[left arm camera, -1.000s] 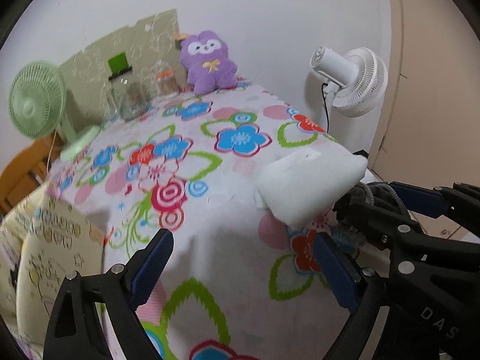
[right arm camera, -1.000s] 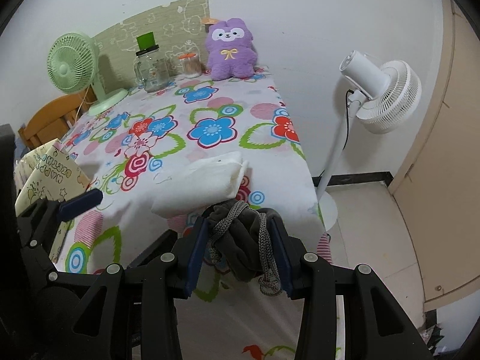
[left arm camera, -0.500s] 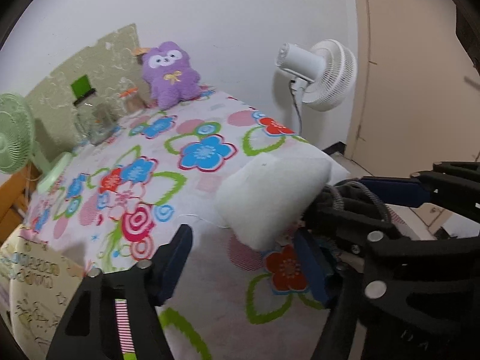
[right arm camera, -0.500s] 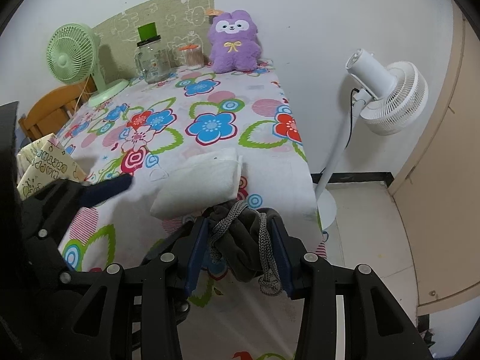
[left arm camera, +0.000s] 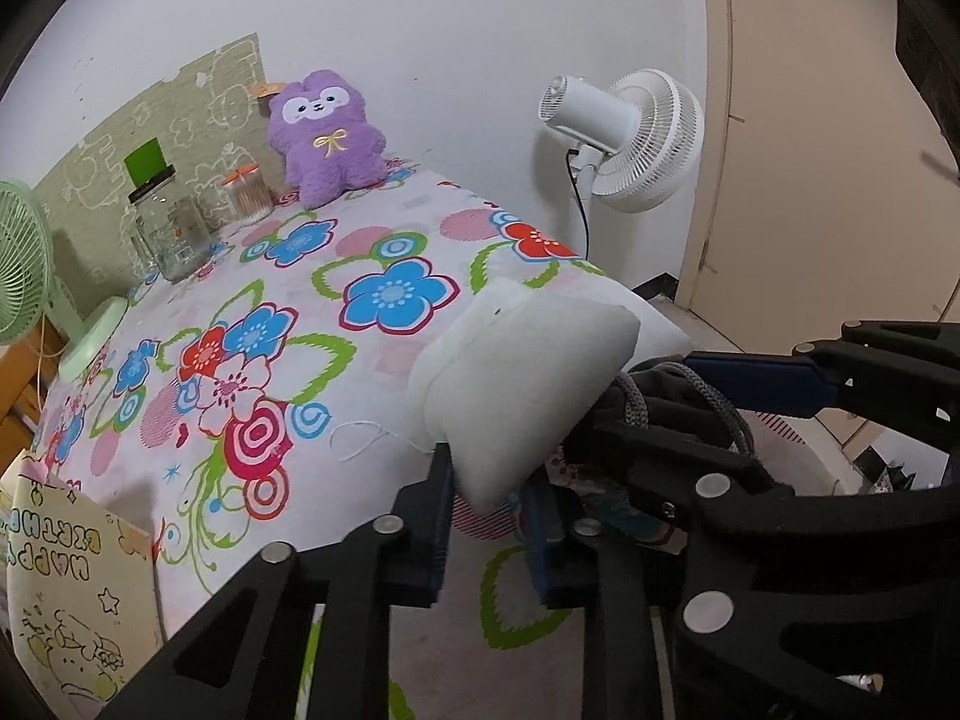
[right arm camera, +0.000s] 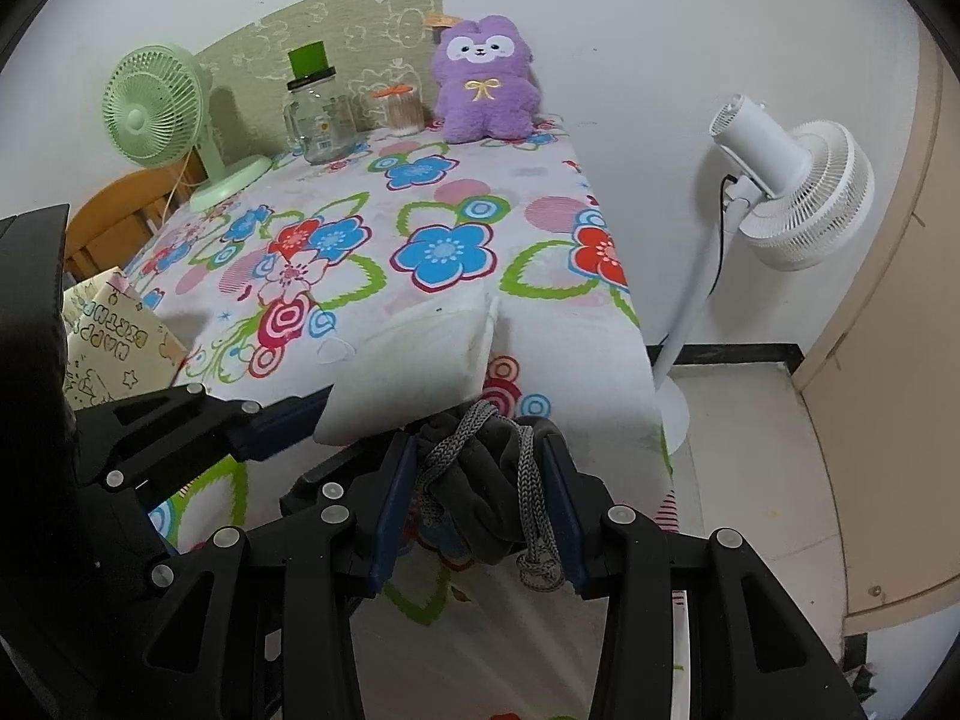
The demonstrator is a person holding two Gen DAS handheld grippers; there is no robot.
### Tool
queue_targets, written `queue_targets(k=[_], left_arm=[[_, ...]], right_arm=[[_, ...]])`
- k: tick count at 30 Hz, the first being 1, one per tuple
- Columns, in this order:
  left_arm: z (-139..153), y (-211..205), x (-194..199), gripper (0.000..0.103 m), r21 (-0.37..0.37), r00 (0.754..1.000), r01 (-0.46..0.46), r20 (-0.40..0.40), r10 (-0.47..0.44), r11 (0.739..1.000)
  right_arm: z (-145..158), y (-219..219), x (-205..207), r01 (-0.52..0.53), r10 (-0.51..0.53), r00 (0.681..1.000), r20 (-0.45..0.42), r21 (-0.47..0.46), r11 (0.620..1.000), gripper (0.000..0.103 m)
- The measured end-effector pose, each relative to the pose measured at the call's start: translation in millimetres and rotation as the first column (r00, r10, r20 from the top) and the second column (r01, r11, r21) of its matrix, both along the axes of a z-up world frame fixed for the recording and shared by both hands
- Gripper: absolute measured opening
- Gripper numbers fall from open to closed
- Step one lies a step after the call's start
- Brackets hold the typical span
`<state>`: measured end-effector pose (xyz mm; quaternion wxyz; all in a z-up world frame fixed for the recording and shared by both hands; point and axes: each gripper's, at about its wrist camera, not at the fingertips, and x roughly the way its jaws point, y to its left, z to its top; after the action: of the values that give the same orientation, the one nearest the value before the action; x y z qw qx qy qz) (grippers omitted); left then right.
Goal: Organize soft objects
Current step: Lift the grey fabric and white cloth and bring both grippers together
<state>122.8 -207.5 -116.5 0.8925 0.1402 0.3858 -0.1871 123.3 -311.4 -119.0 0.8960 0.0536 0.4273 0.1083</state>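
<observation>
A white pillow [left arm camera: 528, 384] lies at the near right corner of the flowered table [left arm camera: 336, 324]; it also shows in the right wrist view [right arm camera: 414, 372]. My left gripper [left arm camera: 489, 498] is shut on the pillow's near corner. My right gripper [right arm camera: 480, 504] is shut on a dark grey drawstring pouch [right arm camera: 486, 492] with a grey cord, held just below the pillow's near edge; the pouch also shows in the left wrist view [left arm camera: 672, 402]. A purple plush toy [right arm camera: 483, 81] sits upright at the table's far edge.
A green desk fan [right arm camera: 162, 114], a glass jar with a green lid [right arm camera: 315, 117] and a small jar [right arm camera: 399, 108] stand at the far left. A white floor fan [right arm camera: 780, 192] stands right of the table. A birthday gift bag [left arm camera: 66, 576] is at the near left.
My left gripper has moved right onto the pillow and closed on its near corner. My right gripper has kept hold of the grey pouch beside it.
</observation>
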Motion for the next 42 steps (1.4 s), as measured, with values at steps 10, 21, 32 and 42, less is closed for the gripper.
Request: queue_targets(k=[10,21,32,42], left_arm=[[7,24,-4,0.010,-0.028,0.998,-0.058,0.000,0.058,0.998],[26,54,-16,0.009,-0.051,0.993,-0.111,0.027,0.113,0.992],[58,82,-31,0.009,-0.083,0.986,-0.145,0.071,0.151,0.986],[84,102,-43,0.009,-0.101,0.976,-0.173,0.116,0.184,0.980]], right_arm=[[10,20,-3,-0.034,0.034,0.999,0.028,-0.003,0.999,0.045],[31,46,-12,-0.076,0.077,0.994,0.076,-0.013,0.997,0.045],[66,70,-25,-0.096,0.099,0.984,0.145,-0.029,0.995,0.045],[95,86,-38,-0.115,0.121,0.971,0.204,-0.042,0.993,0.045]])
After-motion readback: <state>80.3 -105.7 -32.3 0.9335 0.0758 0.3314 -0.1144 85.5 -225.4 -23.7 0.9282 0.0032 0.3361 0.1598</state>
